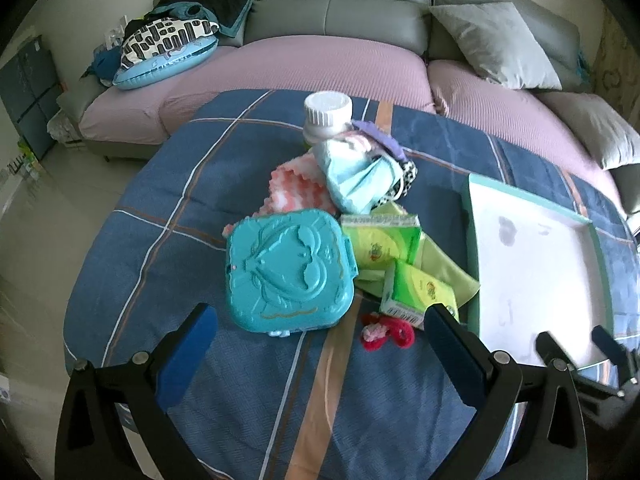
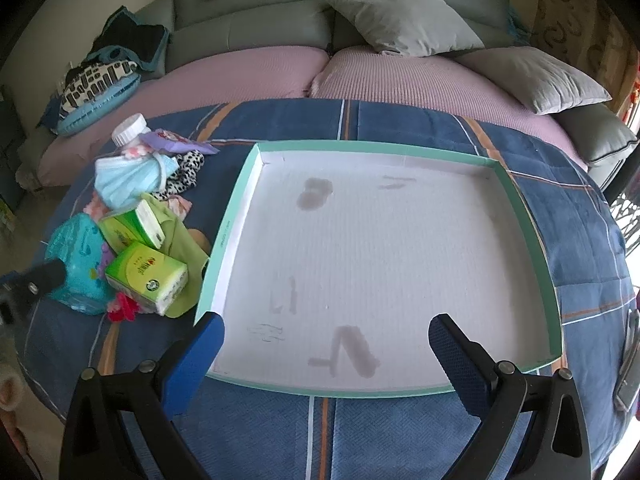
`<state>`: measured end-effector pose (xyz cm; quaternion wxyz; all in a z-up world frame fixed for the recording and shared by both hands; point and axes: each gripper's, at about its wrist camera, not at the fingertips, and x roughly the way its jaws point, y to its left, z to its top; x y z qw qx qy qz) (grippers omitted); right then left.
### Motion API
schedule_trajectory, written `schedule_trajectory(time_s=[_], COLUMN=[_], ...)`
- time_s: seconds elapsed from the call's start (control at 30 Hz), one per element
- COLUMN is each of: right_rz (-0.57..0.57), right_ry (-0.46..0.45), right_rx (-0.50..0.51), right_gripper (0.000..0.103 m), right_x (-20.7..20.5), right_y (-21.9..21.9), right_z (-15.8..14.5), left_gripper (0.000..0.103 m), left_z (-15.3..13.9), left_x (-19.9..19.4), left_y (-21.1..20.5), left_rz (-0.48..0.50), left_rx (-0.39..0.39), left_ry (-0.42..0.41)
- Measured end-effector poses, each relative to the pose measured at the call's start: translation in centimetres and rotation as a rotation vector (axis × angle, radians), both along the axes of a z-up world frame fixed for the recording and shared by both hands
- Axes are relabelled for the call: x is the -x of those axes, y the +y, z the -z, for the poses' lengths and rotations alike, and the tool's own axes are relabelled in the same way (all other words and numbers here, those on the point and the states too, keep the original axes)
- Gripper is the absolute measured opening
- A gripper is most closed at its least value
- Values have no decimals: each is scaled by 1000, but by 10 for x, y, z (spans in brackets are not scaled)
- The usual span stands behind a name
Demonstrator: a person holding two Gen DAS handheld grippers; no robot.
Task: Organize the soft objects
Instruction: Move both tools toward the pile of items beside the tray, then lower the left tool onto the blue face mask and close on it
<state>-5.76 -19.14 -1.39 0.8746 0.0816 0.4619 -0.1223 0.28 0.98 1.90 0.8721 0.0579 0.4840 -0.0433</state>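
A pile of objects lies on the blue plaid cloth (image 1: 160, 240): a light blue face mask (image 1: 356, 178), a pink-and-white fuzzy cloth (image 1: 292, 192), a green cloth (image 1: 440, 272), two green tissue packs (image 1: 380, 240), a red-pink hair tie (image 1: 384, 332), a teal plastic case (image 1: 288, 268) and a white-capped bottle (image 1: 326, 116). My left gripper (image 1: 320, 344) is open and empty, just short of the teal case. My right gripper (image 2: 326, 356) is open and empty over the near edge of the empty white tray (image 2: 532, 216). The pile also shows left of the tray in the right wrist view (image 2: 132, 220).
A grey sofa with pink seat covers (image 1: 320, 60) stands behind the table. Grey cushions (image 2: 404, 16) and a heap of clothes with a blue inflatable ring (image 1: 168, 52) lie on it. The tray (image 1: 600, 264) sits right of the pile.
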Motion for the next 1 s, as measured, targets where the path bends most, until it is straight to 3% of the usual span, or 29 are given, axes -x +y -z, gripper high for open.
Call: schedule_trajectory(time_s=[0.07,0.2,0.37,0.43,0.63,0.77,1.0], right_rz=[-4,-21,-65,-88,-155,-217,-286], right_ry=[-5,-43,-124,-138,-166,-137,-53], right_rx=[-5,2,1,0,-24,-26,-66], right_gripper=[103,103,103,103,103,103,103], right_x=[-1,-8,-20,-31,-60,-70,-90], right_y=[0,4,12,16,35,53,73], right_z=[-2,-18,-51,-60,-69,-55,-27], left_gripper=[103,103,103,103,103,103,103], left_z=[-9,-31,-49,-57,-44,-32,-12], left_x=[-3,-14,-41,-47,-77,-89,-121], left_y=[1,14,24,28,38,35,36], left_rz=[-4,-35,-83,-96,-124,-122,-139], left_rx=[4,109,95,100,137,85,164], left_ry=[-9,-48,-71,-118,-40,-20,79])
